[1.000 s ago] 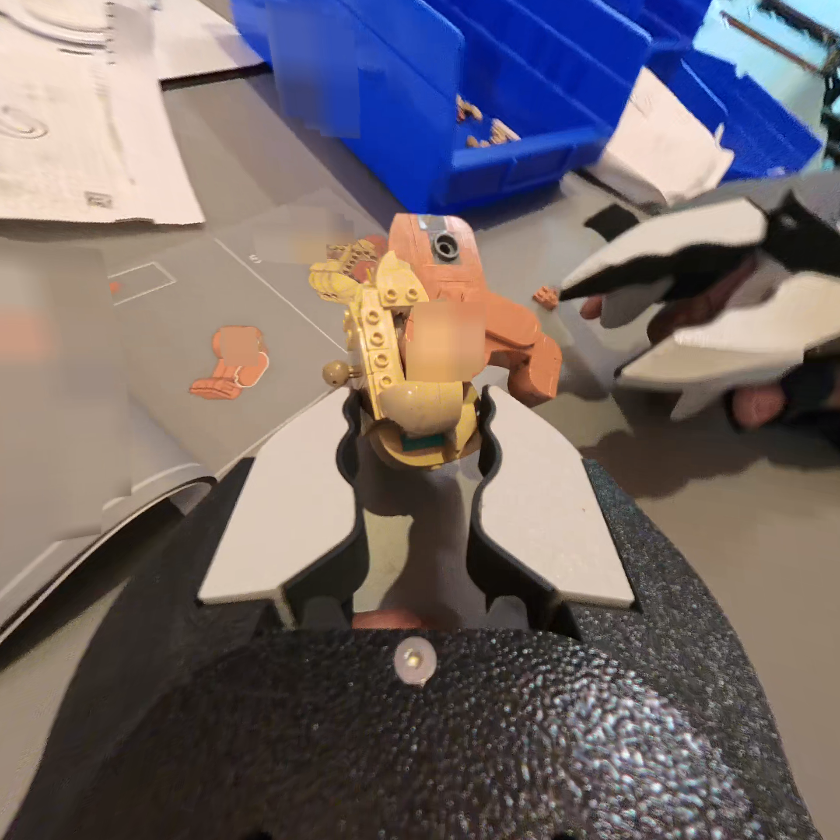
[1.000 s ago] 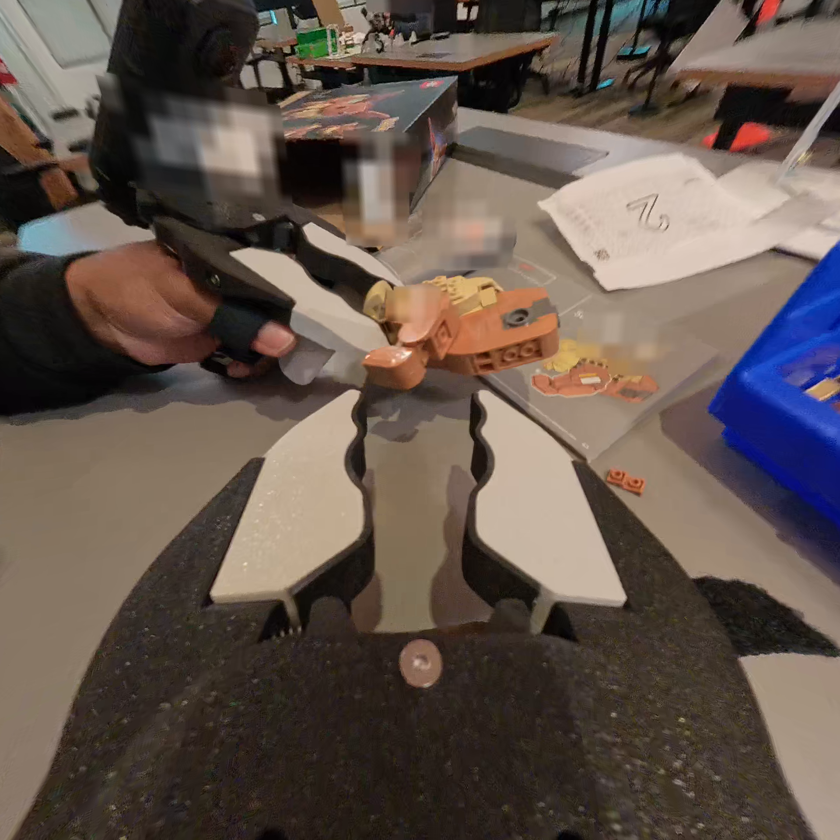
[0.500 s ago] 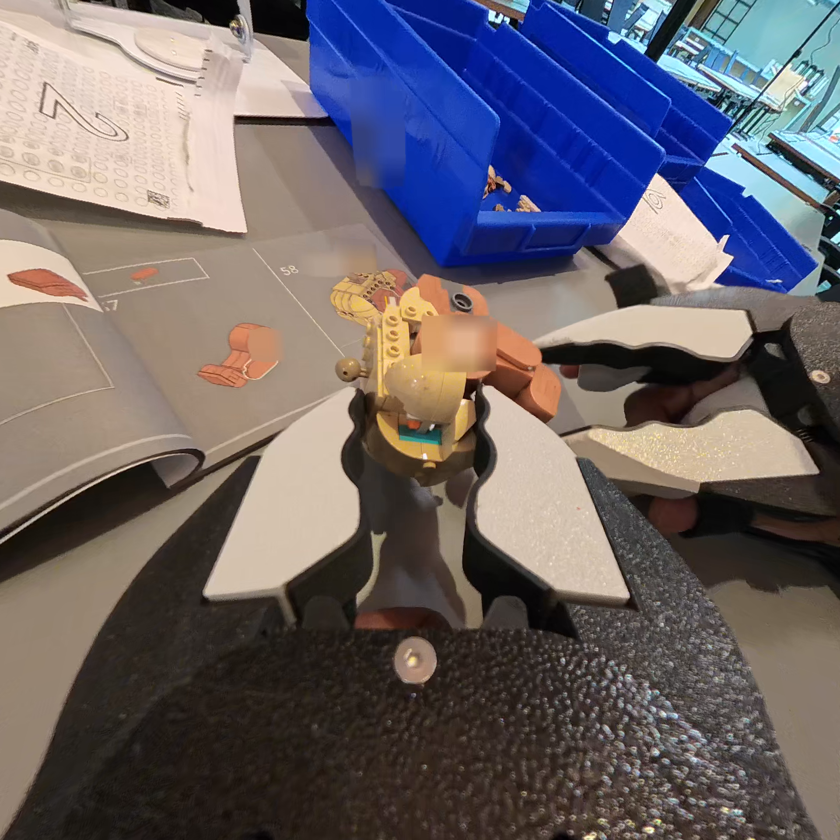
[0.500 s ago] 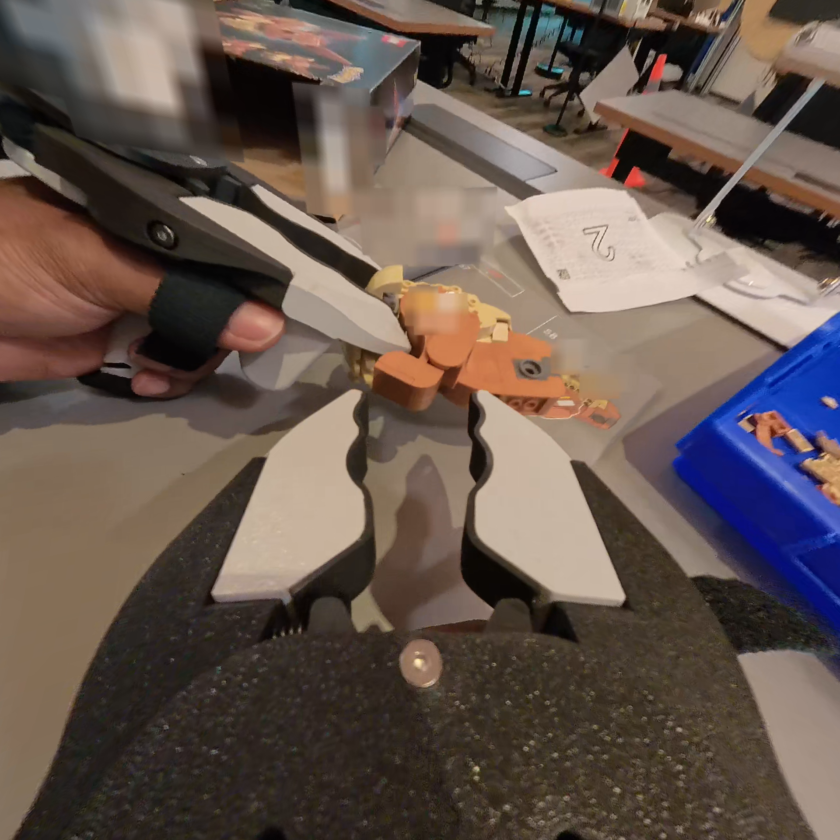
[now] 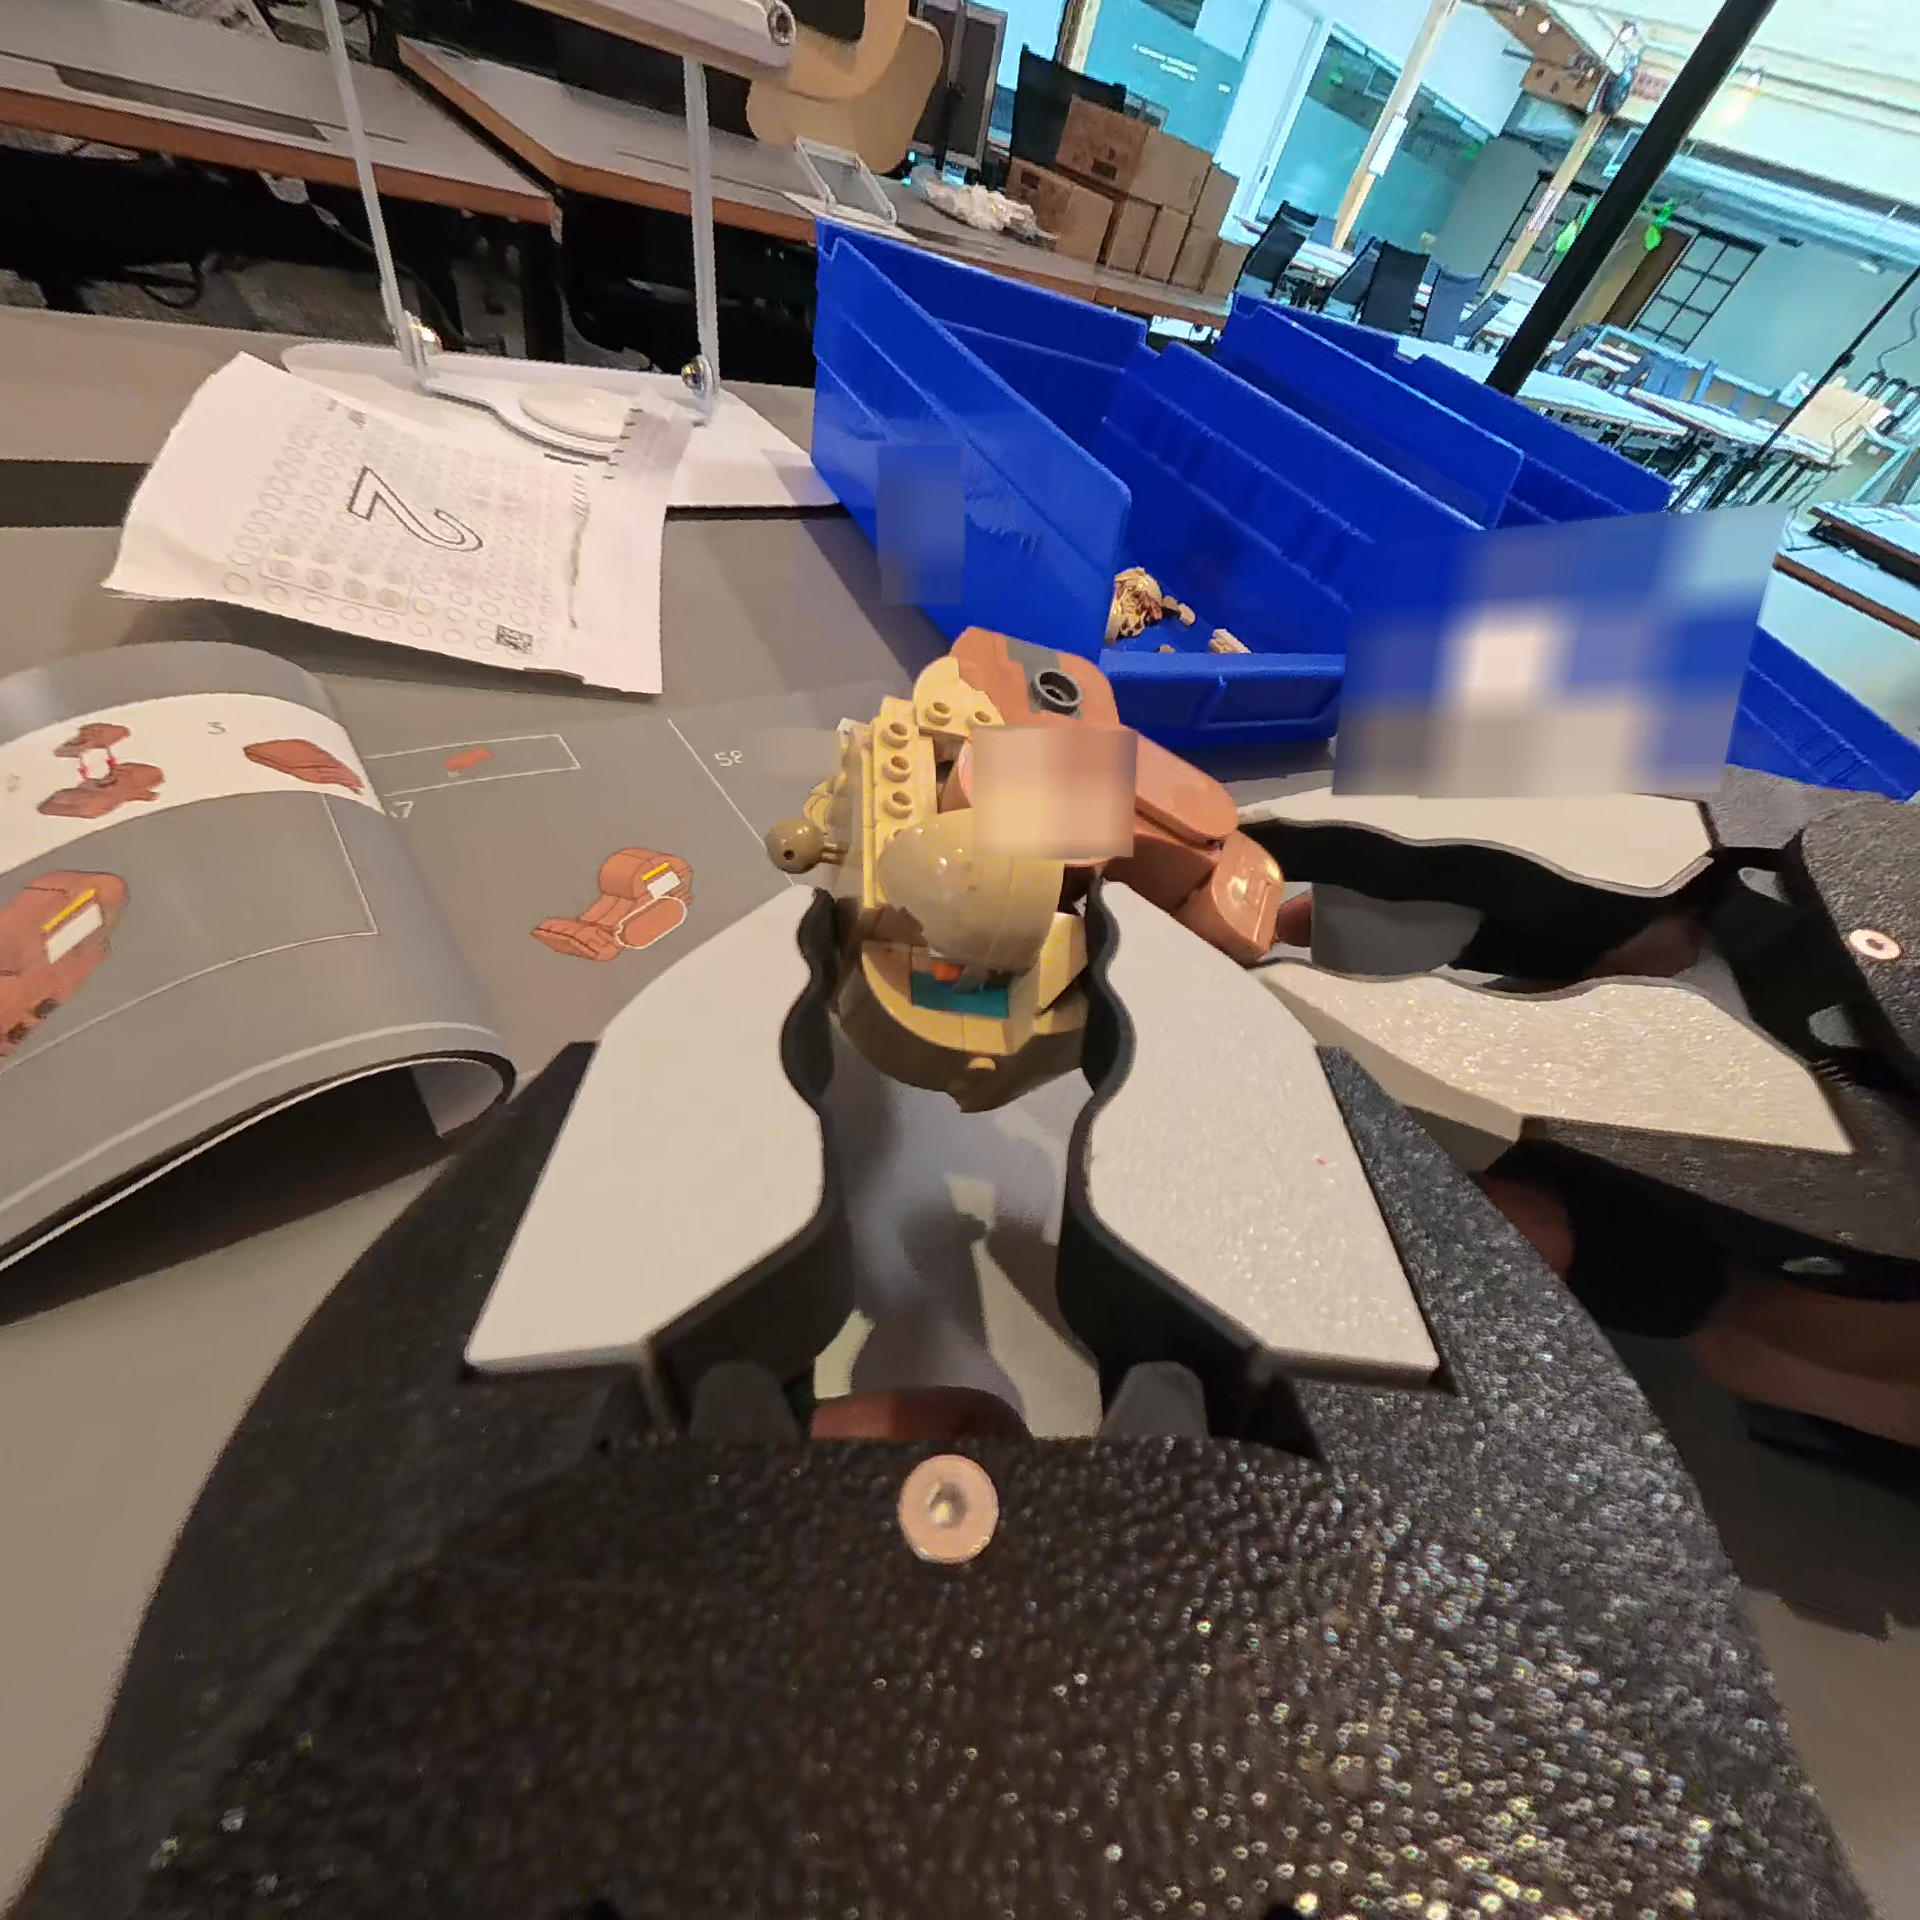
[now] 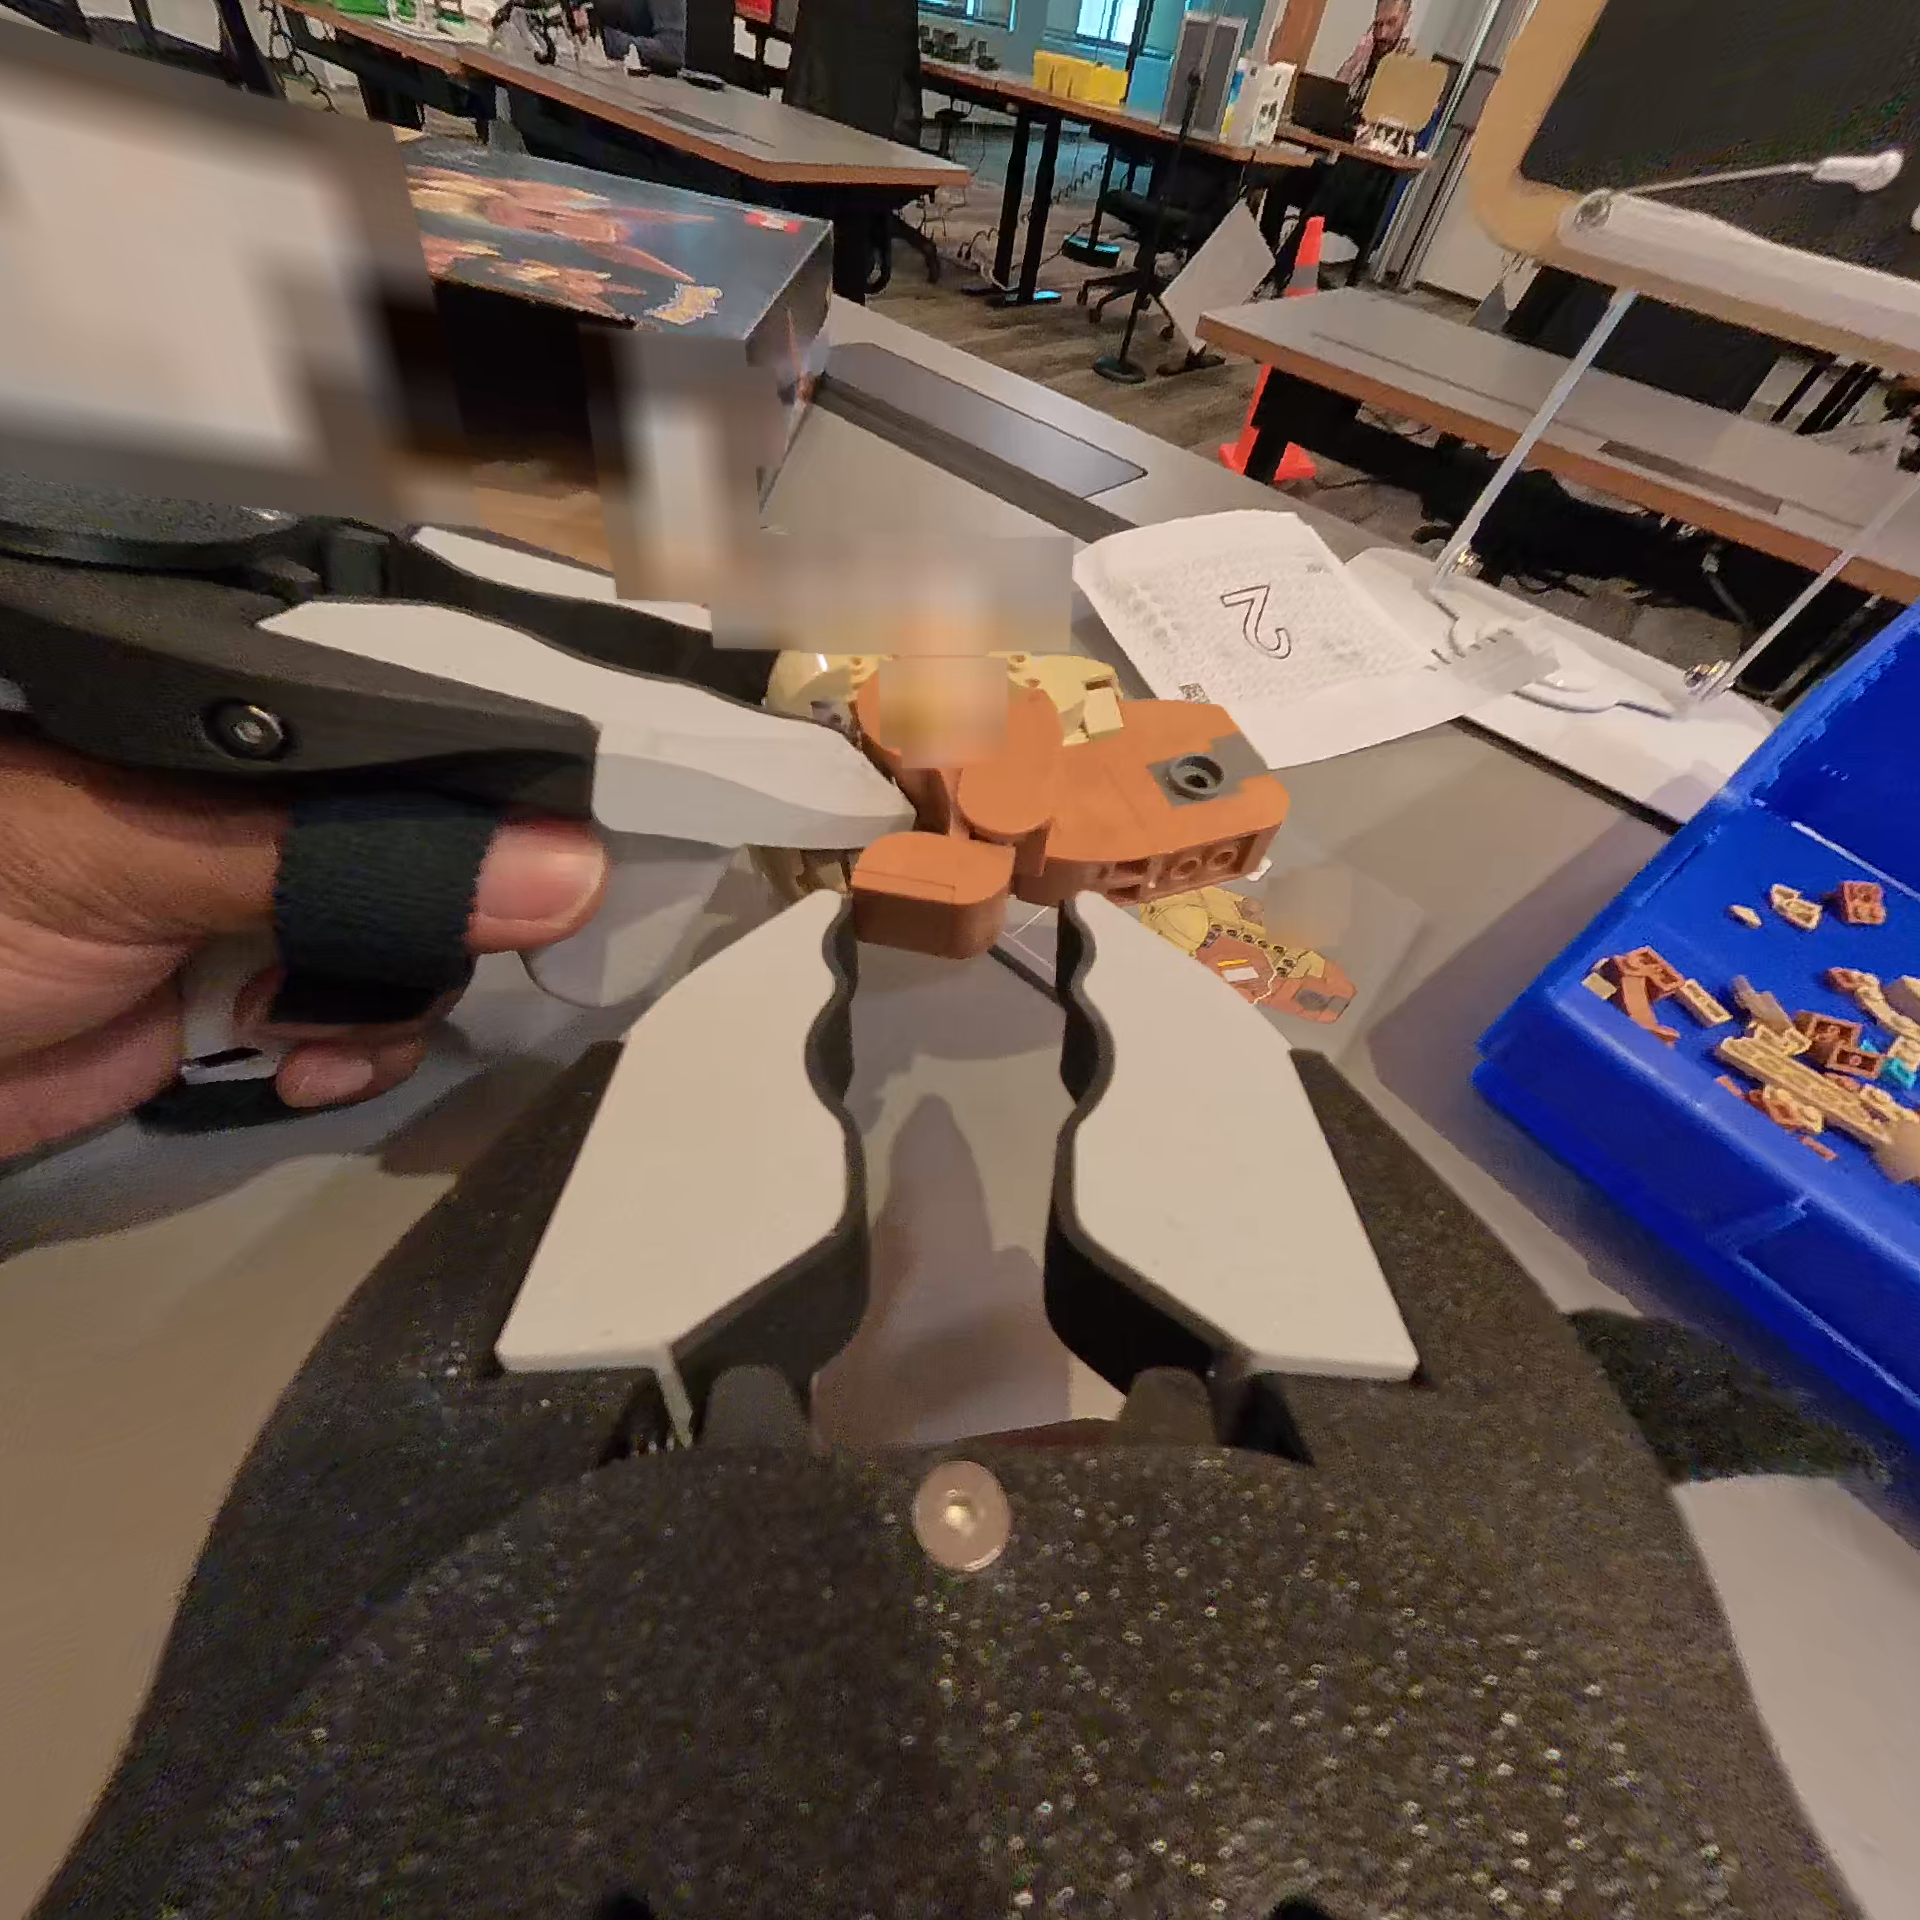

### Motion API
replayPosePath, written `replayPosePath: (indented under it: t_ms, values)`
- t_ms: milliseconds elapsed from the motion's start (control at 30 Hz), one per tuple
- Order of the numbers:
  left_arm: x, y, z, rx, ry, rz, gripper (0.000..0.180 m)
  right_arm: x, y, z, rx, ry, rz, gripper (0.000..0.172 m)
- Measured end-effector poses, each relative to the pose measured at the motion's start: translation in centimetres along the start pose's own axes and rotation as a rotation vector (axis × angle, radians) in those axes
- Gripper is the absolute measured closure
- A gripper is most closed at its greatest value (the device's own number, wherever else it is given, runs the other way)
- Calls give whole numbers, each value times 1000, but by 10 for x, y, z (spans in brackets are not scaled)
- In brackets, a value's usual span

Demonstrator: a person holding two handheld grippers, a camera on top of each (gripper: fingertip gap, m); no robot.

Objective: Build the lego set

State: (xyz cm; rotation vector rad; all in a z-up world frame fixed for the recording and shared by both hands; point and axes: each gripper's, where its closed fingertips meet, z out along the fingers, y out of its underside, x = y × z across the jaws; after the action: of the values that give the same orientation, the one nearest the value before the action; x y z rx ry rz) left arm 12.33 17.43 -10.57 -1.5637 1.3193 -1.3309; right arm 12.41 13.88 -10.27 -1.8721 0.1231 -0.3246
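At the centre of the left wrist view, nearest the camera, the left gripper (image 5: 956, 997) is clamped on the tan end of a tan and brown brick model (image 5: 966, 935), both pads pressing its sides. Just right of centre, the right gripper (image 6: 956, 935) stands apart around the model's brown foot piece (image 6: 930, 899), its left pad close beside it and the right pad clear. Farther back lie an open instruction booklet (image 5: 239, 935), a printed sheet (image 5: 405, 530) and blue bins (image 5: 1039, 499) of loose bricks on the grey table (image 5: 727, 613).
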Motion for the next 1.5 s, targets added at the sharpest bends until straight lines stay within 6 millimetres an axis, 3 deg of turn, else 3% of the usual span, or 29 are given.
replayPosePath:
  t_ms: [500,967,1500]
  values:
    - [10,-1,0,11,104,-52,137,-2,-7,-11,58,-24,-194,145]
    - [16,3,2,-50,182,180,137,-5,8,-19,45,-234,-256,146]
    - [12,1,3,-36,159,394,137,-7,16,-21,31,-249,-271,143]
